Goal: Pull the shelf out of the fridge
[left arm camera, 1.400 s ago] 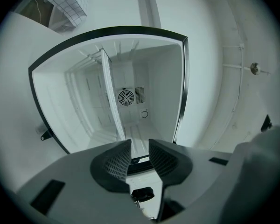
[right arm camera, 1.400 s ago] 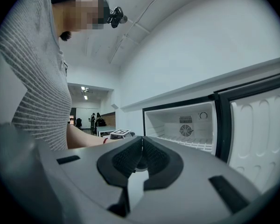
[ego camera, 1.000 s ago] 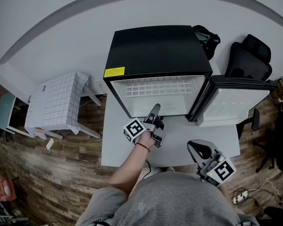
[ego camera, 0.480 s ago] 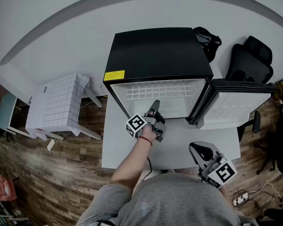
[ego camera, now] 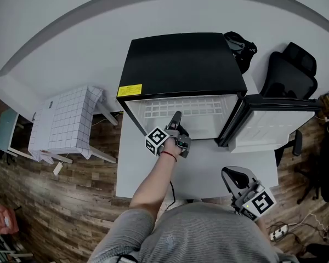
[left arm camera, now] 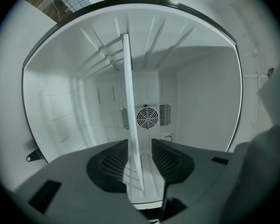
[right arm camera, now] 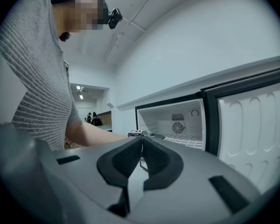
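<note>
A black fridge (ego camera: 181, 59) stands on a white table (ego camera: 208, 169) with its door (ego camera: 274, 119) swung open to the right. Inside it lies a white wire shelf (ego camera: 181, 109). My left gripper (ego camera: 176, 116) reaches into the opening at the shelf's front edge. In the left gripper view the shelf (left arm camera: 128, 101) runs edge-on between the jaws of that gripper (left arm camera: 140, 160). The jaws are open, with a gap between the shelf and the right pad. My right gripper (ego camera: 234, 175) hovers near the table's front right, shut and empty (right arm camera: 142, 146).
A fan grille (left arm camera: 147, 117) sits in the fridge's back wall. A black office chair (ego camera: 288, 70) stands right of the fridge. A small table with a checked cloth (ego camera: 66, 122) stands at the left. The open door (right arm camera: 252, 125) blocks the right side.
My left gripper has moved forward from the table into the fridge opening, up to the shelf's front edge. The right gripper has hardly moved.
</note>
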